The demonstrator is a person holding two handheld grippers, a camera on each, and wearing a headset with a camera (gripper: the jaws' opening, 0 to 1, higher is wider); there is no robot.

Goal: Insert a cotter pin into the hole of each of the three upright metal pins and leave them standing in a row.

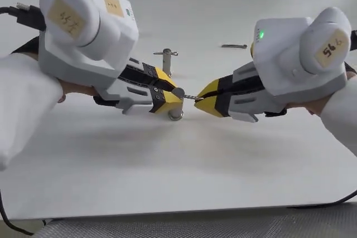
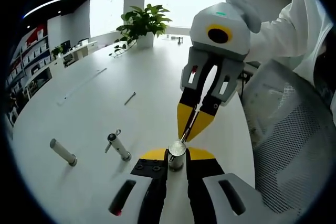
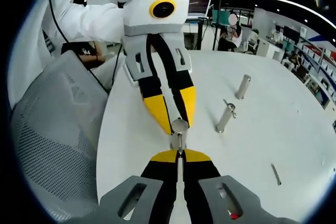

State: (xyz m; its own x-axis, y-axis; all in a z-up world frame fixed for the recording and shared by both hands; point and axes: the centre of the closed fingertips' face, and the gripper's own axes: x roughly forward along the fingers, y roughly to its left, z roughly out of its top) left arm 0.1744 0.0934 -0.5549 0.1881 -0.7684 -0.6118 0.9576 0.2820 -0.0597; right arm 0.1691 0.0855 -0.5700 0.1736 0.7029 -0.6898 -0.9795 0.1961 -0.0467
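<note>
In the left gripper (image 2: 177, 157) stands a shiny, flat-topped pin (image 2: 177, 149).

Three metal pins (image 2: 63, 152) (image 2: 119, 146) (image 2: 177, 153); three cotter pins (image 1: 234, 45) (image 1: 167, 53) (image 1: 192, 97).

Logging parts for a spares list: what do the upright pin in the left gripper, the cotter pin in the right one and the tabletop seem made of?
The upright pin looks like bare steel or similar metal: satin grey, bright highlight on its flat top. The cotter pin looks like thin silvery wire; finish too small to judge. The tabletop is smooth, white, faintly glossy, perhaps laminate.
</note>
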